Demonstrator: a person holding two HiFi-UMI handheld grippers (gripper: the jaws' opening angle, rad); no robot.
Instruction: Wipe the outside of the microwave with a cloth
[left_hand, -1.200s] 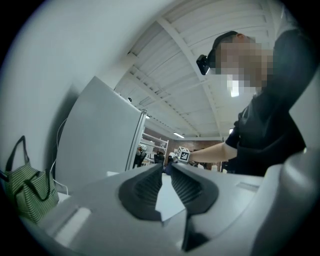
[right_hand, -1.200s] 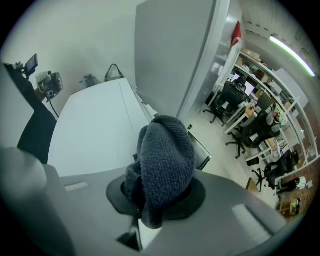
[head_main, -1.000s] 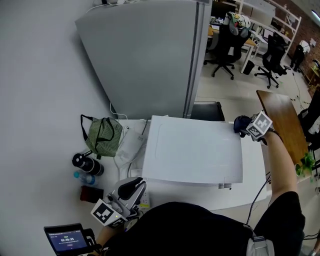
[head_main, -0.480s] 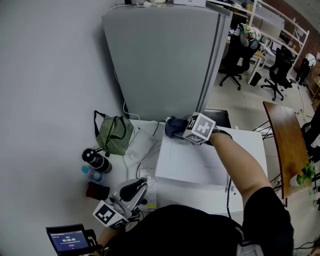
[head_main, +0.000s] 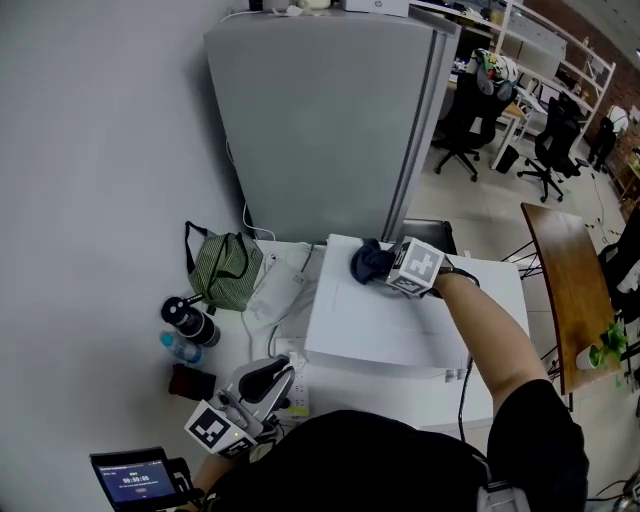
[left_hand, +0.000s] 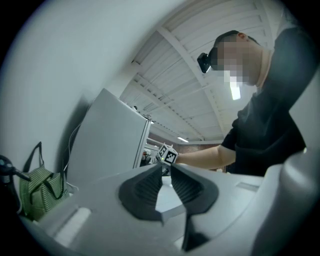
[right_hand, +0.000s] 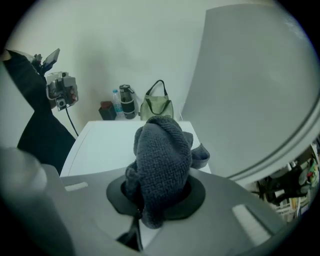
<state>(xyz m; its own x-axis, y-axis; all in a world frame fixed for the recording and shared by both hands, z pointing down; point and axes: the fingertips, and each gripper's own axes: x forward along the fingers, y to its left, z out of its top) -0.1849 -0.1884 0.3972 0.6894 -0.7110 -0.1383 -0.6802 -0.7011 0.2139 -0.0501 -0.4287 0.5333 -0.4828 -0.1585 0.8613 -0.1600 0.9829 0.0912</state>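
right gripper (head_main: 388, 266) has eased slightly right and nearer since half second ago, after sweeping in from far right corner. jaws clamped on bunched dark cloth (head_main: 368, 262), pressed on top of white microwave (head_main: 390, 325) near rear left corner; wad sticks out past jaws, so fabric rather than plastic rubs panel. left gripper (head_main: 278, 372) held low off front left corner, jaws nearly together, empty, clear of wiping path. top pass seems underway; sides and front probably remain.
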